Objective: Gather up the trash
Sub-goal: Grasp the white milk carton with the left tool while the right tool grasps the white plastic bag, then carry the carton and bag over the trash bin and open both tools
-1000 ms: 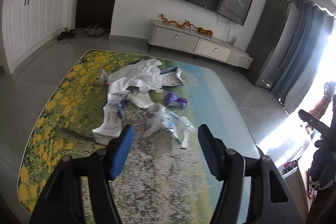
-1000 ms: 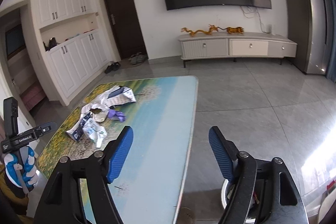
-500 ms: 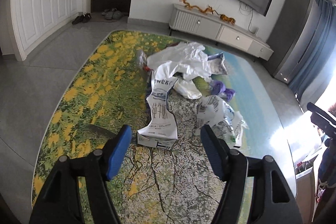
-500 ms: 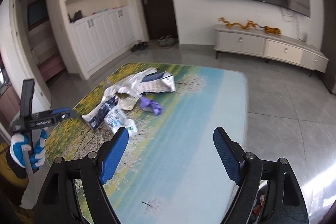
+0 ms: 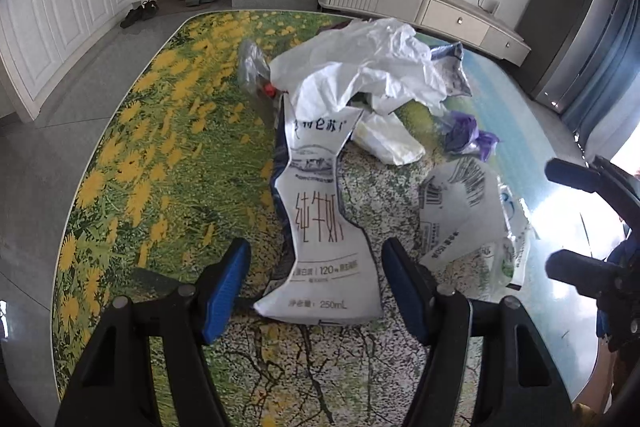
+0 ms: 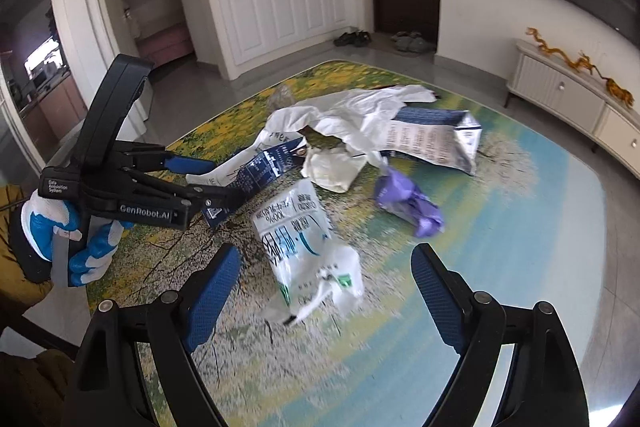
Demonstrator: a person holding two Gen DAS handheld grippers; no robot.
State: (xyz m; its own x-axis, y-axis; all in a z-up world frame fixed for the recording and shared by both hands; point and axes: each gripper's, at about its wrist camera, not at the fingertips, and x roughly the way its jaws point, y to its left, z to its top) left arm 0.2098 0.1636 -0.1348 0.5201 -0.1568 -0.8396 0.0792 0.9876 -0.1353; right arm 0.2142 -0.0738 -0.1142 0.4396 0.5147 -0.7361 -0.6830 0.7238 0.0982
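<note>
Here the flattened milk carton [image 5: 320, 227] lies between the left gripper's [image 5: 316, 291] wide-open fingers (untouched).

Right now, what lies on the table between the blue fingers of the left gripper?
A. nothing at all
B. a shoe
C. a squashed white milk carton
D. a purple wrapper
C: in the left wrist view the flattened white milk carton lies between the open left gripper's blue fingers, which are not yet pressing on it.
</note>
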